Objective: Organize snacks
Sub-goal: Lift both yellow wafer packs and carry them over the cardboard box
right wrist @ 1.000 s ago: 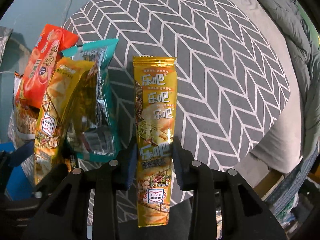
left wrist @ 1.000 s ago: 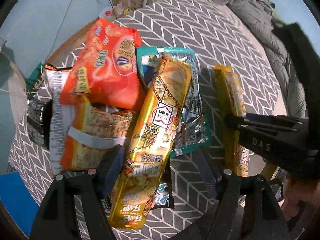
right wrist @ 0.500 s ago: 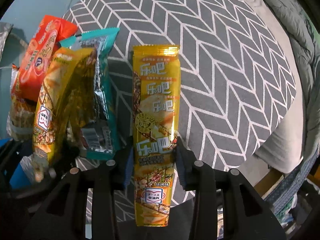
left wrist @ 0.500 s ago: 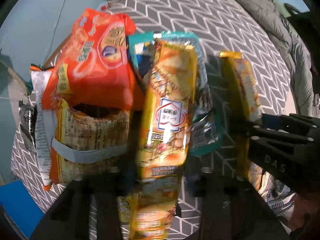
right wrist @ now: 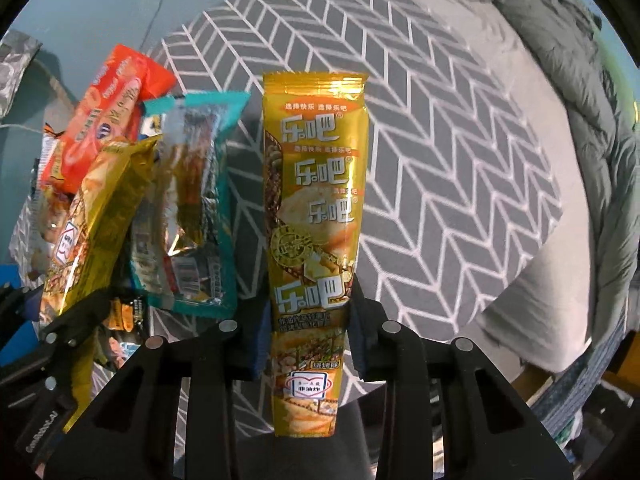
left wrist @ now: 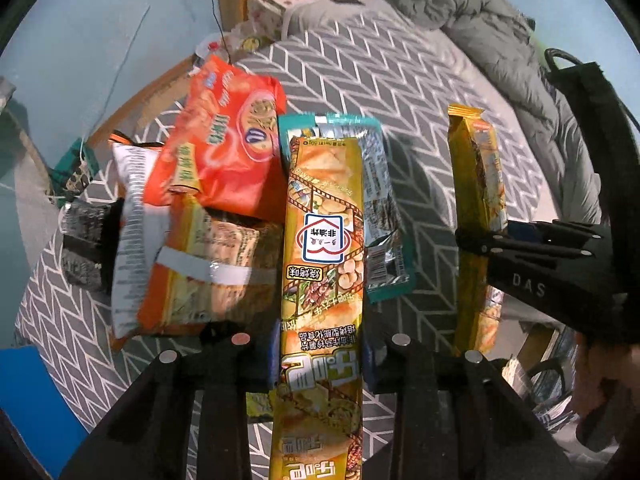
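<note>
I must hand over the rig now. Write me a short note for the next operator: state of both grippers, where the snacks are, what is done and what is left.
Left gripper: shut on a gold snack pack, printed side upside down to its camera.
Right gripper: shut on a matching second gold pack, held apart to the right of the heap.
Pile: orange bag, teal-edged packet and an orange-and-white bag lie overlapping on the chevron cloth.
Done: both gold packs gripped.
Left: probably set the two gold packs down together on the bare cloth at right, then sort the heap.
</note>
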{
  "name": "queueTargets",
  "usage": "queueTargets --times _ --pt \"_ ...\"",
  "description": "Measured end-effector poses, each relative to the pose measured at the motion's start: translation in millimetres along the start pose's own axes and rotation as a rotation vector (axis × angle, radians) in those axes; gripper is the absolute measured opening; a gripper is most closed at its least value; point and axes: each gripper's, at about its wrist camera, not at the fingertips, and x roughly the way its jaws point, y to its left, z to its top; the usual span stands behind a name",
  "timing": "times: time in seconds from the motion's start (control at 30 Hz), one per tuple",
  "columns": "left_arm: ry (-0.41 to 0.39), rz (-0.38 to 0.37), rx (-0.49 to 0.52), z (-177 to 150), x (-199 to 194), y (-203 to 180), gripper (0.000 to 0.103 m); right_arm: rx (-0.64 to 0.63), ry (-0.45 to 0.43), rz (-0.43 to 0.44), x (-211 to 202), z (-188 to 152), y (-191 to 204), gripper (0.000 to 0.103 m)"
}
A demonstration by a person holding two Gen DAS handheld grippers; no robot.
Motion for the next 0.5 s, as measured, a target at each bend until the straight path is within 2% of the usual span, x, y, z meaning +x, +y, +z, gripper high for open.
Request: queueTargets --times 0.27,0.5 --pt "-0.098 -0.033 -0.044 -8 -40 9 0.031 -0.08 -0.063 -0.025 -33 -3 9 0.03" --pt "-0.17 -0.046 -0.104 -19 -72 20 0.031 -0.173 -0.123 -0.026 -69 -11 40 0.03"
